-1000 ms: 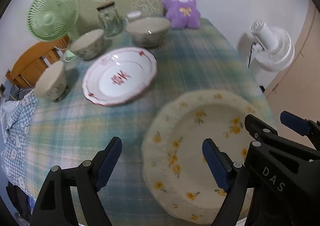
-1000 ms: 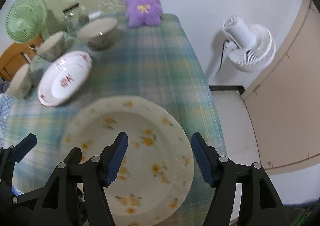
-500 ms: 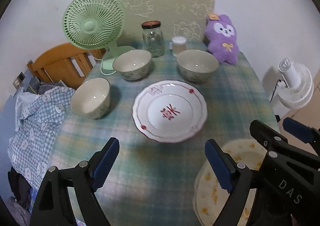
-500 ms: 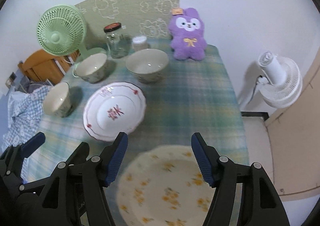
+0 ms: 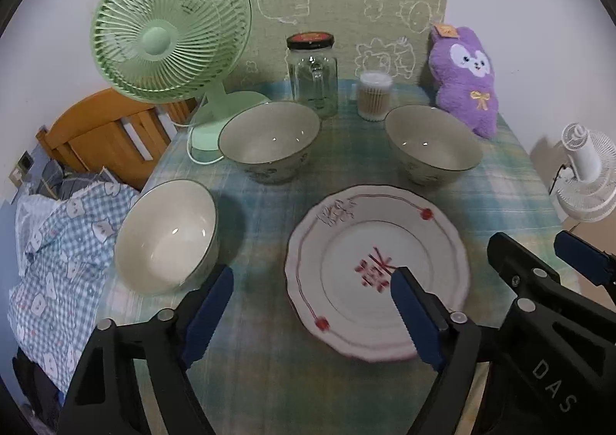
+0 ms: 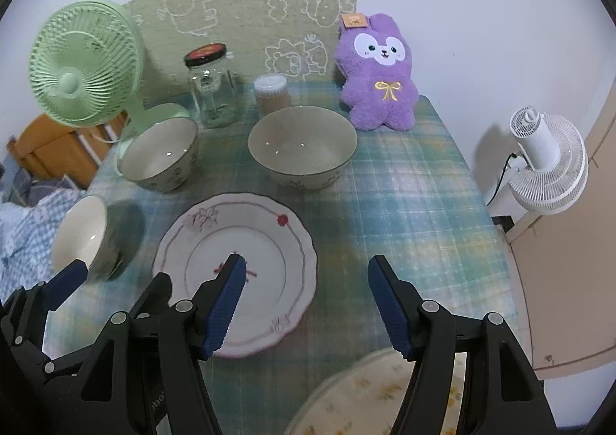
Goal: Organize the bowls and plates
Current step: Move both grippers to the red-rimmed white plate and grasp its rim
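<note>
A white plate with red markings lies mid-table. Three bowls stand around it: one at the left, one behind left, one behind right. A cream plate with yellow flowers lies at the near edge, under my right gripper. My left gripper is open and empty, above the red-marked plate's near left rim. My right gripper is open and empty, above that plate's right rim.
A green desk fan, a glass jar, a cotton-swab tub and a purple plush line the table's back. A white fan stands right of the table. A wooden chair is at left.
Both grippers have moved back and tilted up from over the flowered plate. The view now takes in the whole table, and the flowered plate has slid to the bottom edge.
</note>
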Demonstrator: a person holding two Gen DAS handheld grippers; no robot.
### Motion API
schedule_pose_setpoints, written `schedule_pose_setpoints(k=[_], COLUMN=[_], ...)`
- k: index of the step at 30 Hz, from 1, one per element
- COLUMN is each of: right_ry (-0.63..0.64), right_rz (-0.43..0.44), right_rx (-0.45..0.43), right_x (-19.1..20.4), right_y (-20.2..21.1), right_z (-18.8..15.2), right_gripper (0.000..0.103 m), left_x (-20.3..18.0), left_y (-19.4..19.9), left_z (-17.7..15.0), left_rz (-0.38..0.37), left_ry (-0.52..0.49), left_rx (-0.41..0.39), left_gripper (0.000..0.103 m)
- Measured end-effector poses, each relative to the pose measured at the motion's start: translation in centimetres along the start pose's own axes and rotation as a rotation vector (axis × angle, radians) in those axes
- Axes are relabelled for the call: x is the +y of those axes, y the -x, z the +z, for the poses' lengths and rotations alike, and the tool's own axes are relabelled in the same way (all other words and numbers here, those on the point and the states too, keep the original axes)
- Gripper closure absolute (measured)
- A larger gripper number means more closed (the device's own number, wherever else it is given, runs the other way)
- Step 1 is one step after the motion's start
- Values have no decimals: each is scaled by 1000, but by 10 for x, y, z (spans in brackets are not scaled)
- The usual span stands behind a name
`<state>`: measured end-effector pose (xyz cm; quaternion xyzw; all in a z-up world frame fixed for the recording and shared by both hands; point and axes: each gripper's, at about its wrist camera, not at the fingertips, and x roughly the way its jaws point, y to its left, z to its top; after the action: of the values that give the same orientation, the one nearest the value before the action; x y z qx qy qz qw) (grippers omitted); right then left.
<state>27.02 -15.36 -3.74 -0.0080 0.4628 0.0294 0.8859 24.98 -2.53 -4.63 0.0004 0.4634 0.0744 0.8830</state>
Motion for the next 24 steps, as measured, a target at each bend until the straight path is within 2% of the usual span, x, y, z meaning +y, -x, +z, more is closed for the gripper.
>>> schedule_pose_setpoints(k=[4,13,18,24], right_ry=[-17,-15,-14,-6], right_rz=[-18,-53,-68,-70], right_rx=[10,37,65,97], right_x=[6,13,14,13], right_y=[-25,-68,-89,-108], right_z=[4,2,-1,-2], right_gripper=[34,34,38,44], left_x=[3,-2,-2,-3], left_y=[-25,-66,-86,-103], left_z=[4,4,2,-2], left_rz=[-15,4,18,6], left_ry=[-2,-29,-29,-23], left_rx=[11,23,51,92], left_gripper=[23,28,35,48])
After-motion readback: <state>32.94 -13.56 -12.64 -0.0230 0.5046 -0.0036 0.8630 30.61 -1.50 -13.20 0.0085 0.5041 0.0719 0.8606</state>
